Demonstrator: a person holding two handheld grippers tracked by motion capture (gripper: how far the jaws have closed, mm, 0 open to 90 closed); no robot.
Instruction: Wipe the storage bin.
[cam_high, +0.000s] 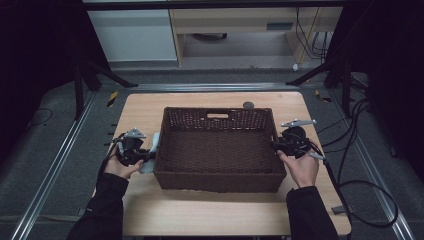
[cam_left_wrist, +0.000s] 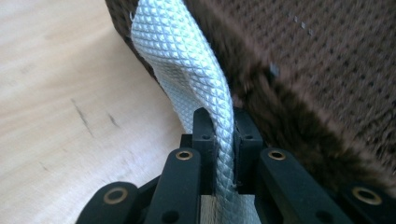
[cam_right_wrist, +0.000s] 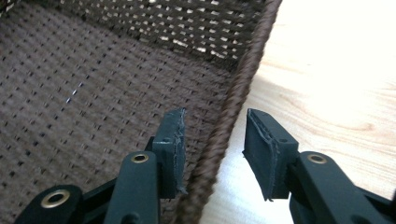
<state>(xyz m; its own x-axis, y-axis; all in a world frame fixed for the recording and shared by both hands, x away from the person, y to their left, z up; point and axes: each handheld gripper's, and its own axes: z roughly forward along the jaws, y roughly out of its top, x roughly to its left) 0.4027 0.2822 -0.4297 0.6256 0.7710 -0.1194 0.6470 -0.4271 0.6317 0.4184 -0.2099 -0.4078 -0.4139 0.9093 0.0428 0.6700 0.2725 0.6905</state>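
A dark brown woven basket (cam_high: 220, 181) stands empty in the middle of the wooden table (cam_high: 200, 212). At its left wall my left gripper (cam_high: 149, 156) is shut on a white, diamond-textured strip (cam_high: 154, 144). In the left gripper view the strip (cam_left_wrist: 182, 60) runs up from between the pads of the left gripper (cam_left_wrist: 219, 127) along the basket's outer wall (cam_left_wrist: 322, 70). My right gripper (cam_high: 276, 146) is at the basket's right rim. In the right gripper view the right gripper (cam_right_wrist: 214, 126) is open and straddles the braided rim (cam_right_wrist: 243, 70), one jaw inside the basket and one outside, with a gap on each side.
A small dark round object (cam_high: 248, 105) lies at the table's far edge behind the basket. Cables (cam_high: 362, 190) trail over the floor to the right of the table. Metal rails and dark stand legs (cam_high: 107, 75) flank the table.
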